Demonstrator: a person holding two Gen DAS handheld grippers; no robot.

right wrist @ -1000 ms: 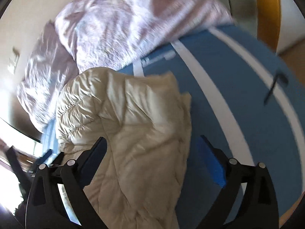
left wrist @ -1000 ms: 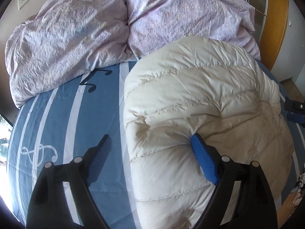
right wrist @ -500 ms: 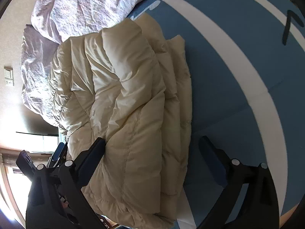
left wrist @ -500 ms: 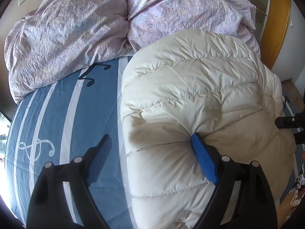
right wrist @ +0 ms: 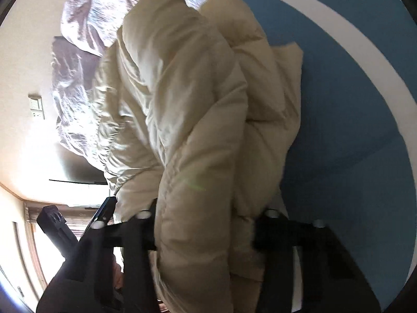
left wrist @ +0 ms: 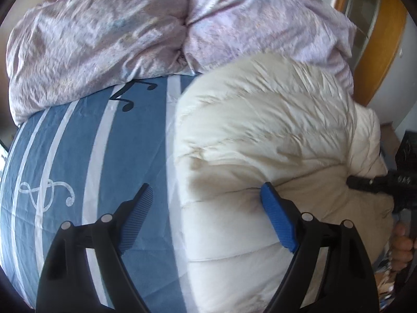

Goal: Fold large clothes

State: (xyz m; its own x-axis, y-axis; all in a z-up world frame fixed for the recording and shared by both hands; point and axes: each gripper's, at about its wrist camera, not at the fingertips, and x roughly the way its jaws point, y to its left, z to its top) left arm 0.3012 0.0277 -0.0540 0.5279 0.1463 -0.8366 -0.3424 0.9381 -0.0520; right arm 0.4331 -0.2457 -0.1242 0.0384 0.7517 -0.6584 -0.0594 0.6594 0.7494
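The bed [left wrist: 125, 156], in a blue sheet with white stripes and printed music notes, fills both of my views. At its head lies a crumpled lilac duvet [left wrist: 104, 41]. The cream down jacket [left wrist: 260, 143] — the task's garment — lies bunched on the sheet just below the duvet, on the right half of the left wrist view.

My left gripper [left wrist: 208, 219] stands spread wide: its right blue pad presses into a crease of the jacket, while its left pad hangs over bare sheet, so it pinches nothing.

My right gripper [right wrist: 206, 224] is closing, a thick roll of the jacket's edge between its jaws; its fingertips are buried in the padding. In the left wrist view it enters from the right edge [left wrist: 378, 182], its tip sunk into the jacket, with a person's hand [left wrist: 401, 245] below it.
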